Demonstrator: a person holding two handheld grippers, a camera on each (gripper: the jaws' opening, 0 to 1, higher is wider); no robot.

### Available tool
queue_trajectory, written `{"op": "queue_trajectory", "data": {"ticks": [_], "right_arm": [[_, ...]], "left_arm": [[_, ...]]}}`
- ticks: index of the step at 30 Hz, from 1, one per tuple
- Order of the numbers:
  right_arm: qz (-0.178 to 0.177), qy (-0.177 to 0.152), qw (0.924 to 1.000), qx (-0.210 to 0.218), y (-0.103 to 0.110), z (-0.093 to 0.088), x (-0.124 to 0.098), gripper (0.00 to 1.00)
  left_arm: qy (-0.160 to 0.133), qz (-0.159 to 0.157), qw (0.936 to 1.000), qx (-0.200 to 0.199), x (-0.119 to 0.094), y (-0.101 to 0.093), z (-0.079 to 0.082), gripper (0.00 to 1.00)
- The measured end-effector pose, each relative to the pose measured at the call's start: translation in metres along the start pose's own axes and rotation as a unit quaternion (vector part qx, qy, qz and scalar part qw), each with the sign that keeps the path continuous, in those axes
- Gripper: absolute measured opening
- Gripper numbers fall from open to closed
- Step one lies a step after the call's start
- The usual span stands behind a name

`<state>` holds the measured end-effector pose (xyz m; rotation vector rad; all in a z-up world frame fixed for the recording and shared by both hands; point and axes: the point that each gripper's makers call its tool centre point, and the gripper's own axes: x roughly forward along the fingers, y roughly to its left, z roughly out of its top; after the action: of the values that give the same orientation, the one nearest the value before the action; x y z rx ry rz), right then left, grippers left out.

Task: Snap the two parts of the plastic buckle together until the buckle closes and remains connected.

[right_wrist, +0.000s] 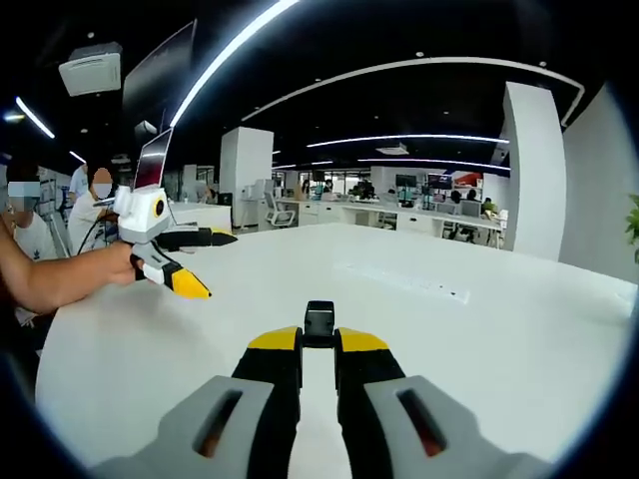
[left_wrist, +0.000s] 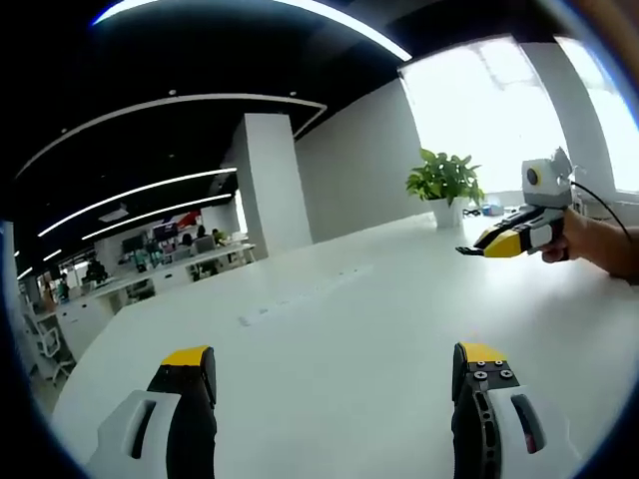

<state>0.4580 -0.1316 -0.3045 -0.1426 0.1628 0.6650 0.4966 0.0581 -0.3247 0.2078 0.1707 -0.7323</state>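
A small black buckle part (right_wrist: 319, 319) sticks out between the yellow tips of my right gripper (right_wrist: 319, 341), which is shut on it above the white table (right_wrist: 479, 329). In the left gripper view that same gripper (left_wrist: 471, 249) hovers at the right, held by a hand, with a dark bit at its tip. My left gripper (left_wrist: 334, 357) is open, its jaws far apart with nothing between them. It also appears at the left of the right gripper view as the left gripper (right_wrist: 220, 265), held by a hand with its jaws spread.
The wide white table (left_wrist: 329, 299) runs far ahead. A potted plant (left_wrist: 444, 182) stands at its far end by bright windows. A white pillar (left_wrist: 272, 185) and office desks lie beyond. People stand at the left (right_wrist: 90, 215).
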Motion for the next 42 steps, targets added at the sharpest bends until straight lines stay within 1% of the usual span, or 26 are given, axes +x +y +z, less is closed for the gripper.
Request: {"op": "queue_trajectory", "data": {"ticks": [7,12,16,24,29,30,32,42], "right_arm": [[-0.003,0.011,0.9999,0.005,-0.003,-0.002,0.01,0.1],[0.002,0.019,0.9998,0.007,-0.005,-0.002,0.016,0.1],[0.006,0.024,0.9997,0.006,-0.005,-0.004,0.021,0.1],[0.005,0.029,0.9995,0.008,-0.011,-0.003,0.036,0.1],[0.001,0.035,0.9993,0.011,-0.014,-0.006,0.044,0.1],[0.002,0.035,0.9993,0.012,-0.015,-0.006,0.046,0.1],[0.002,0.034,0.9993,0.013,-0.017,-0.005,0.048,0.1],[-0.005,0.042,0.999,0.017,-0.026,-0.007,0.06,0.1]], "left_arm": [[-0.002,-0.006,1.0,-0.003,0.0,-0.004,0.002,1.0],[-0.006,-0.008,0.9999,-0.006,-0.002,-0.005,0.005,1.0],[-0.003,-0.011,0.9999,0.0,-0.002,-0.006,0.004,1.0],[-0.002,-0.013,0.9999,-0.006,-0.003,-0.005,0.003,1.0],[0.002,-0.022,0.9998,-0.002,-0.002,-0.009,0.002,1.0],[0.005,-0.03,0.9995,-0.003,-0.002,-0.012,0.001,1.0],[0.005,-0.036,0.9993,-0.011,-0.001,-0.014,0.002,1.0],[0.008,-0.045,0.9989,-0.007,0.0,-0.02,0.002,1.0]]}}
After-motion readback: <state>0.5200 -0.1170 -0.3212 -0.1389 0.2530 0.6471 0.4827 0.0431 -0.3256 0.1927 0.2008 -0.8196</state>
